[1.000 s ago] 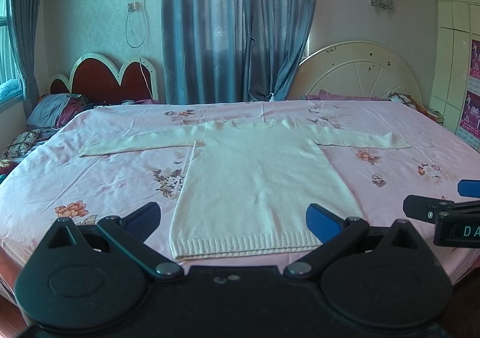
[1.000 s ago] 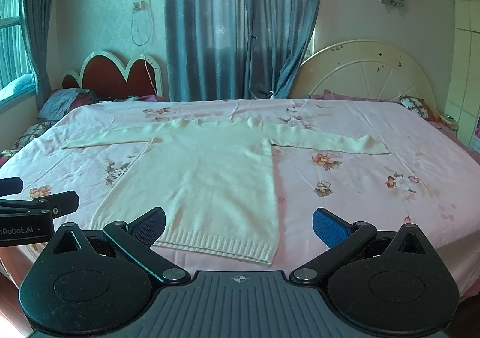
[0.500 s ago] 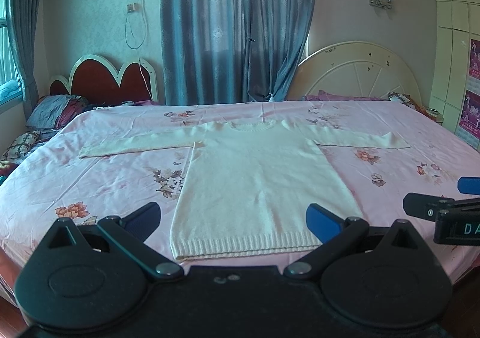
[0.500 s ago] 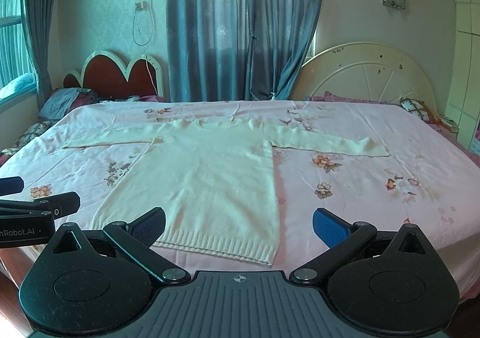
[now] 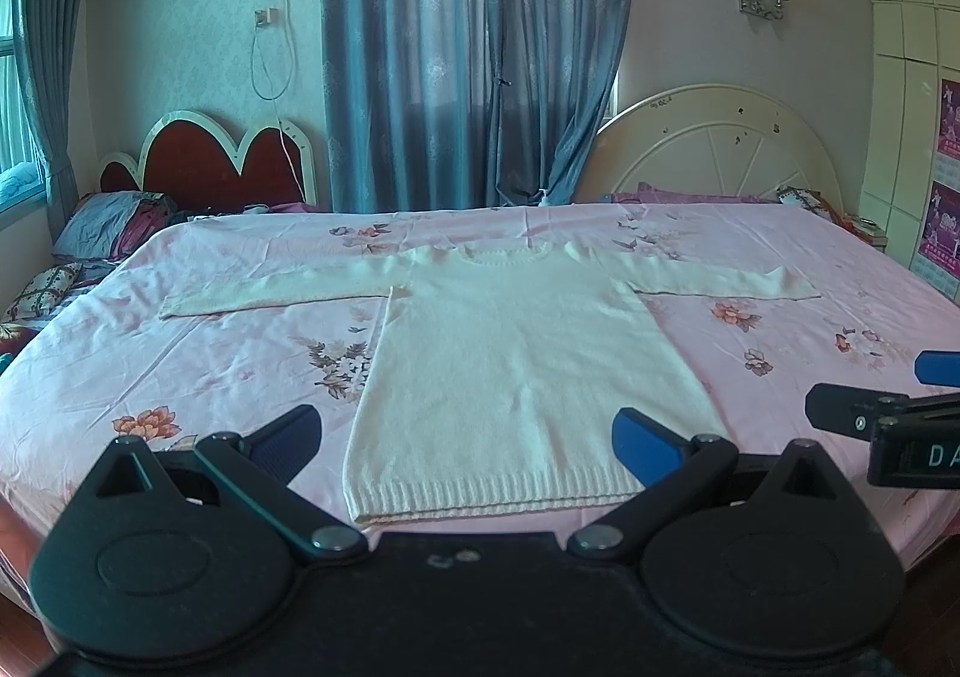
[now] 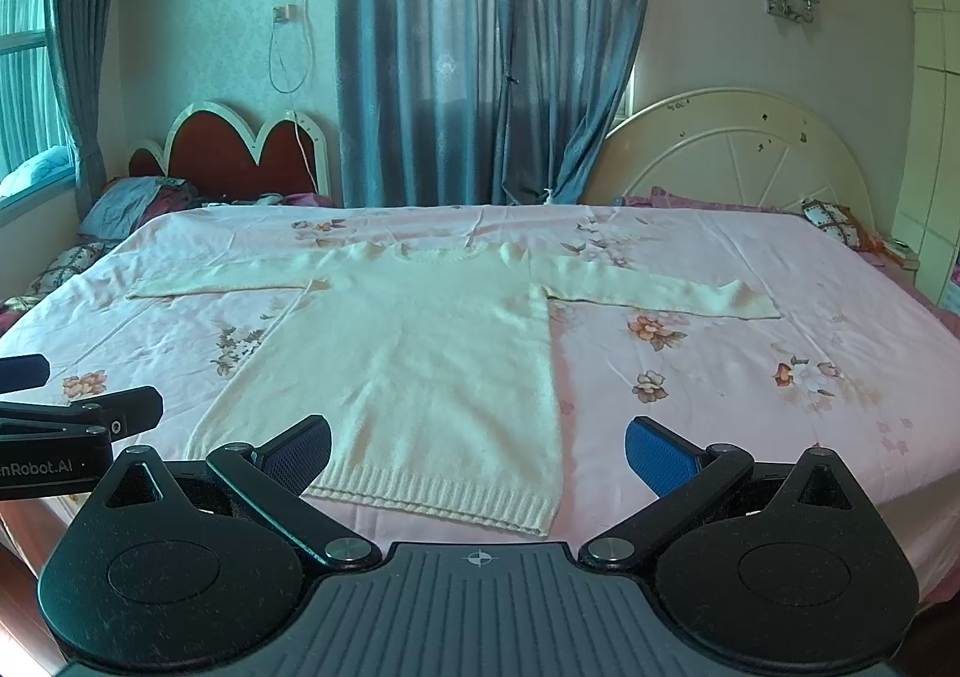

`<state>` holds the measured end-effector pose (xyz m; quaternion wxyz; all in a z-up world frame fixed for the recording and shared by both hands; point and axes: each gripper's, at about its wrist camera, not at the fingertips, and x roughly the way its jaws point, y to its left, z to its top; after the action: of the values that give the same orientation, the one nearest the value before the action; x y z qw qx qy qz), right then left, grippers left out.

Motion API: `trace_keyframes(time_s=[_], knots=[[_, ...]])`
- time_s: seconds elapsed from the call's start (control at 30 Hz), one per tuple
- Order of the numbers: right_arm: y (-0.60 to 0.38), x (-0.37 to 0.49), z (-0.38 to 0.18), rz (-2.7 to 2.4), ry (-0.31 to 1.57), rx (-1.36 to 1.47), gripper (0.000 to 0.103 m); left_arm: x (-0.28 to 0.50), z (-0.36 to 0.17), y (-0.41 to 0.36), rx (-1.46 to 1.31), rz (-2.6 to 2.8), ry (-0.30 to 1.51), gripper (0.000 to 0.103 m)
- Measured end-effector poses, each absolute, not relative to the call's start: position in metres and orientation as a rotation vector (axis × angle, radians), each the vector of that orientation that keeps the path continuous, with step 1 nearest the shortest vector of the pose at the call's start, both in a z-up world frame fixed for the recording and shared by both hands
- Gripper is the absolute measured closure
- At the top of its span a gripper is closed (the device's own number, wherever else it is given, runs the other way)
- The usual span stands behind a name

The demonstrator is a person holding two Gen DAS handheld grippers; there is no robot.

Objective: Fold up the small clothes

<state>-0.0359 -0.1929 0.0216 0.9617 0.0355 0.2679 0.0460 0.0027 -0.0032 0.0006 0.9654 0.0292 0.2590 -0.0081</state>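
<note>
A cream knit sweater [image 5: 516,365] lies flat on the pink floral bed sheet [image 5: 180,365], sleeves spread to both sides, ribbed hem toward me. It also shows in the right wrist view [image 6: 420,365]. My left gripper [image 5: 465,437] is open and empty, held just short of the hem, fingers astride its width. My right gripper [image 6: 477,449] is open and empty, near the hem's right part. The right gripper shows at the right edge of the left wrist view [image 5: 882,407]; the left gripper shows at the left edge of the right wrist view [image 6: 78,413].
The bed fills the room's middle, with a red headboard [image 5: 216,167] and pillows [image 5: 108,227] at far left and a cream headboard [image 5: 720,149] at far right. Blue curtains [image 5: 474,53] hang behind. Cupboards [image 5: 912,107] stand at the right.
The right wrist view has shifted slightly, so the scene sits a little lower and to the right. The sweater and the left gripper have not moved.
</note>
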Motion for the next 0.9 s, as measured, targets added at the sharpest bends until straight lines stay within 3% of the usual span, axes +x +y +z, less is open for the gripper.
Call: trace_keyframes(time_s=[0.9], knots=[[-0.1939, -0.0358, 0.0175, 0.098, 0.547, 0.073, 0.0, 0.0033, 0.0066, 0.0019, 0.063, -0.016, 0.529, 0.0]])
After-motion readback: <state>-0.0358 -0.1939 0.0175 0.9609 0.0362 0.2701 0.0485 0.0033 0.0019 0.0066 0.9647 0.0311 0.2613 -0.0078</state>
